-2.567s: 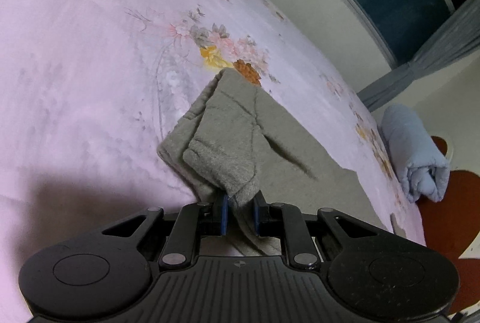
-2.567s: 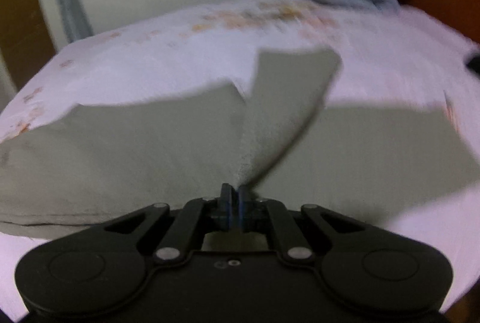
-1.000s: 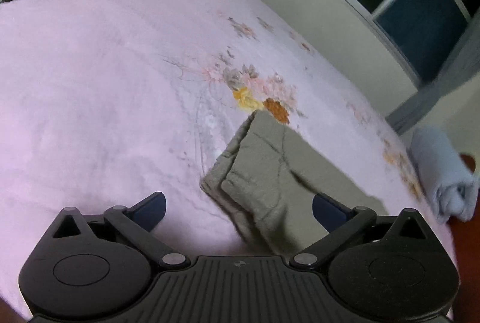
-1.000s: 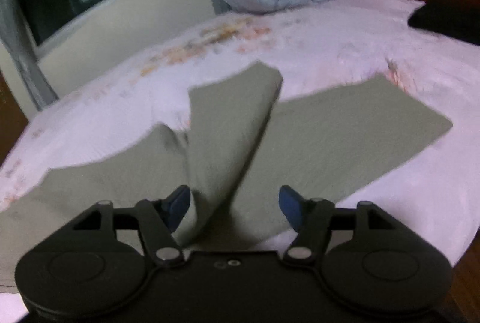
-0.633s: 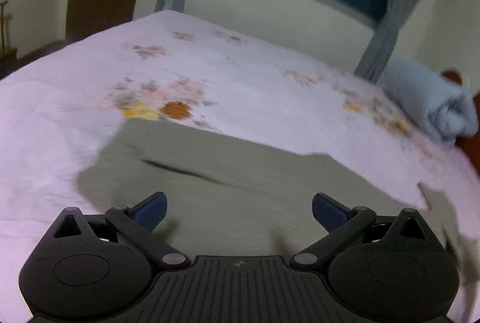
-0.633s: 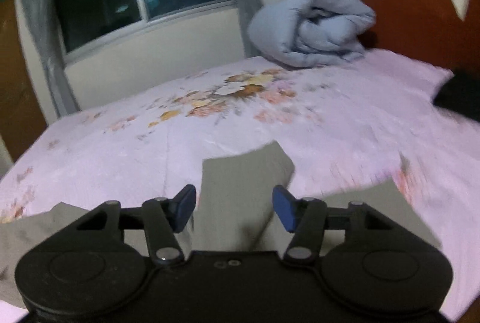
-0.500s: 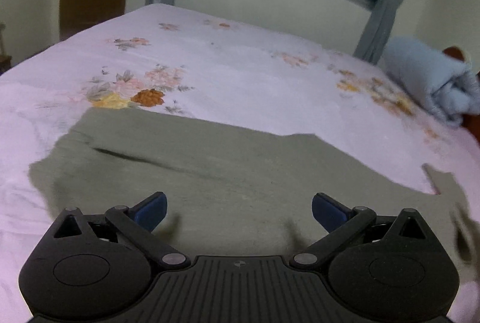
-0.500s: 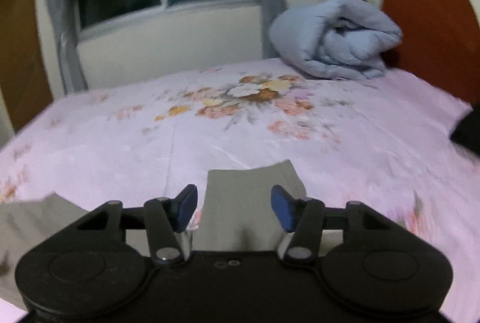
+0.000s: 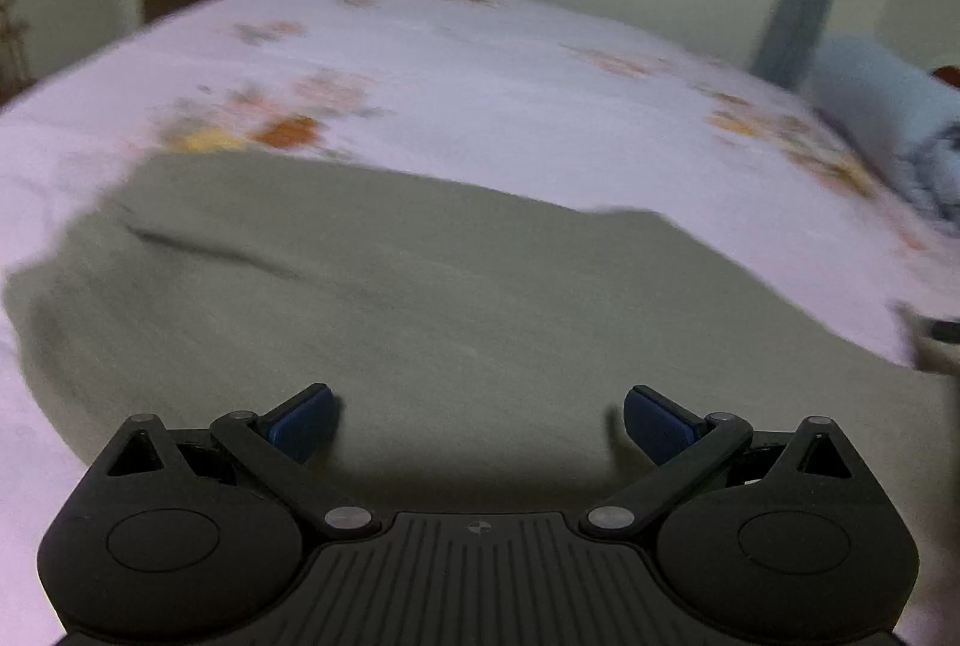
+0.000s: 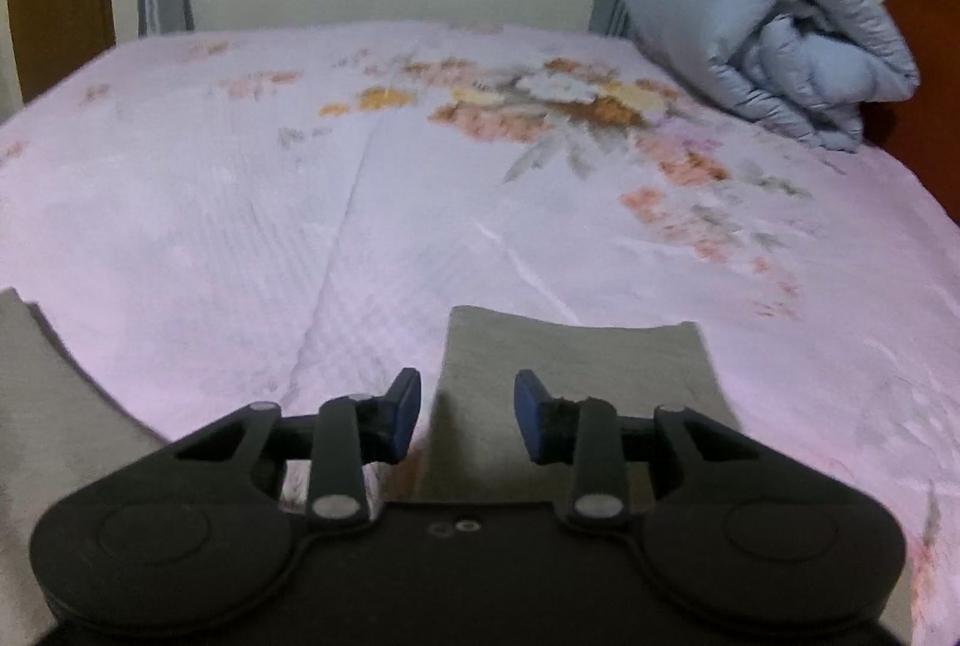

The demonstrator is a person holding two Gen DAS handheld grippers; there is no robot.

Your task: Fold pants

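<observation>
The pants [image 9: 420, 298] lie flat on the bed [image 9: 480, 82], grey-green on the pink flowered sheet, and their long axis runs across both views, left to right.

At the left end, the left gripper [image 9: 477, 415] hangs over the widest stretch of cloth with its jaws spread wide and nothing between the pads. The pants fill the view just ahead of and below it, with a dark crease line off to its left, so this hand is already over its part of the garment. From there the fabric narrows away to the right.

Further right, past a gap of bare sheet, a leg end [image 10: 570, 364] shows as a squared strip straight ahead of the right gripper [image 10: 465, 415]. Its left edge falls between the blue pads [image 10: 405, 412]. The jaws have just been closing and now stand partly apart; the pads do not look to be pressing the cloth. A rolled blue quilt [image 10: 768, 52] sits well beyond, by the headboard.

I judge the next fold turns on that leg end: the right gripper is nearer to it and lined up along the leg's length, so a pinch there could carry it back along the long axis towards the left.
</observation>
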